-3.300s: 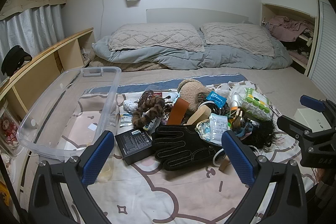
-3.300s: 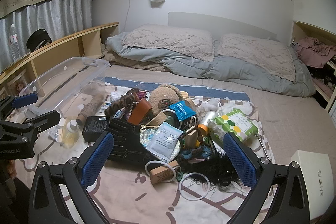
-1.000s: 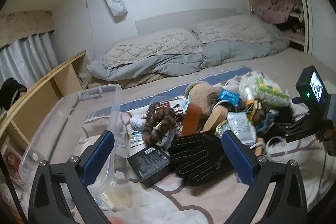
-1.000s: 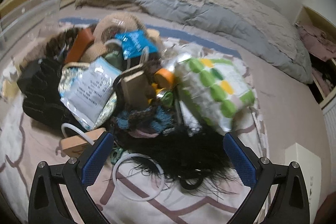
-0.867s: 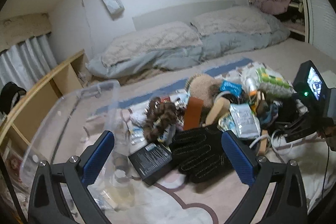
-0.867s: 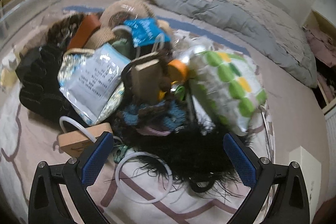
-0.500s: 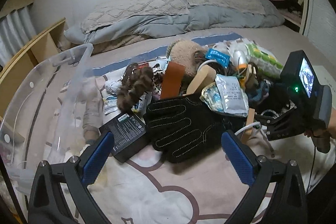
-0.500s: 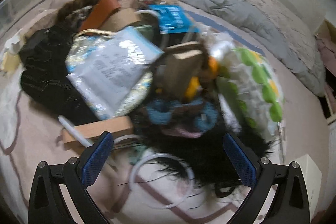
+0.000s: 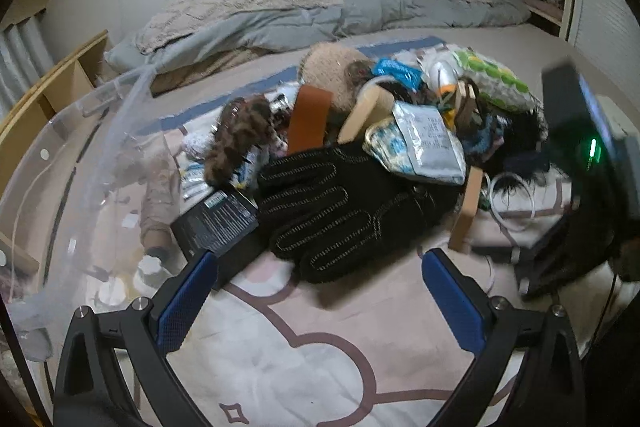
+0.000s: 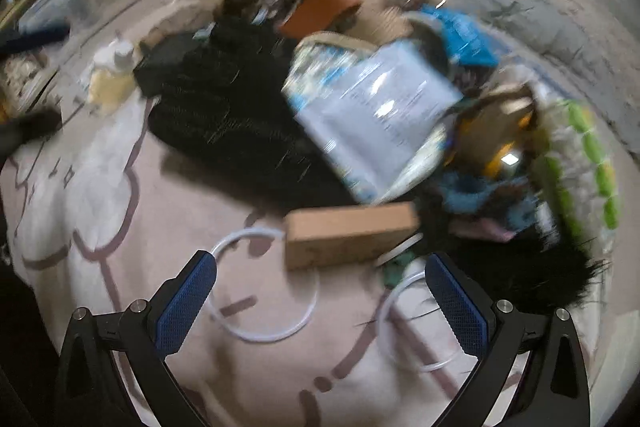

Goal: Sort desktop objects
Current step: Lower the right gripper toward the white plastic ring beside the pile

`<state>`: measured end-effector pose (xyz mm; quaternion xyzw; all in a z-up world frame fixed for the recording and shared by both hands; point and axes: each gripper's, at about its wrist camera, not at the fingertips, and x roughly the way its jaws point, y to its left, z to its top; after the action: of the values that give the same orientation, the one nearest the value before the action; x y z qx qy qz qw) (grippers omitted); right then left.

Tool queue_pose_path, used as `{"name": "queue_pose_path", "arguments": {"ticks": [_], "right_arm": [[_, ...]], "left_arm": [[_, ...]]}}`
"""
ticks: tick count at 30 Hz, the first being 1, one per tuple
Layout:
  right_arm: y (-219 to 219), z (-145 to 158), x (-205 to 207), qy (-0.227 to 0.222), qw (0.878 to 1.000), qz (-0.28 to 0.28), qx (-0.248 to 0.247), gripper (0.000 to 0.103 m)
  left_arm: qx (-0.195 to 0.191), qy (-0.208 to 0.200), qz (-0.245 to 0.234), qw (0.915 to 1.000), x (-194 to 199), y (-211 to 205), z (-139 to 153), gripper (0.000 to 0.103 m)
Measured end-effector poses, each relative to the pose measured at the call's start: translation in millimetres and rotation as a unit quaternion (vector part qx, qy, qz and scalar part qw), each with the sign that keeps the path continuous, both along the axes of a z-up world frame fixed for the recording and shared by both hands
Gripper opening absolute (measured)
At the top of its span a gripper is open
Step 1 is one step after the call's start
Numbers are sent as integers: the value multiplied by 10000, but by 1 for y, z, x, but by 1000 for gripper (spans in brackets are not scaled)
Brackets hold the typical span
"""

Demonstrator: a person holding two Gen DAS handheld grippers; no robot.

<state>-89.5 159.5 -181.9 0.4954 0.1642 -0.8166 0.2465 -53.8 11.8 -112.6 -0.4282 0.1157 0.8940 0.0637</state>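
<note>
Both the left gripper and right gripper gape wide, holding nothing, near a black knitted glove and tan cardboard box.

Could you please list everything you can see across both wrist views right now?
glove: 1, black, front of pile
black box: 1, left of glove
cardboard box: 1, tan, ahead of right gripper
foil pouch: 1, silver, on pile
dotted pack: 1, white with green dots, pile's right
scrunchie: 1, brown, left of pile
rings: 2, white, on sheet
bin: 1, clear, left
pillows: 2, beige, far
left gripper: open
right gripper: open
</note>
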Motion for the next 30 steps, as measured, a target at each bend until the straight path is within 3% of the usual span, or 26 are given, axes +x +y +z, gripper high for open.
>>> {"name": "queue_pose_path", "arguments": {"ticks": [6, 11, 17, 24, 30], "right_arm": [[30, 5, -23, 66, 9955, -938, -134, 103], [45, 1, -32, -88, 9910, -1321, -195, 103], [59, 2, -31, -186, 9913, -1304, -76, 103], [85, -14, -23, -362, 9917, -1211, 220, 103], [98, -33, -16, -488, 9907, -1146, 547, 103]], "left_arm": [[127, -348, -9, 9993, -8, 10, -26, 103], [-59, -695, -35, 9976, -20, 29, -55, 103], [-567, -1082, -210, 9923, -31, 58, -91, 103], [-1141, -829, -665, 9878, -28, 88, -105, 103], [-1793, -794, -1032, 9751, -16, 89, -124, 103]]}}
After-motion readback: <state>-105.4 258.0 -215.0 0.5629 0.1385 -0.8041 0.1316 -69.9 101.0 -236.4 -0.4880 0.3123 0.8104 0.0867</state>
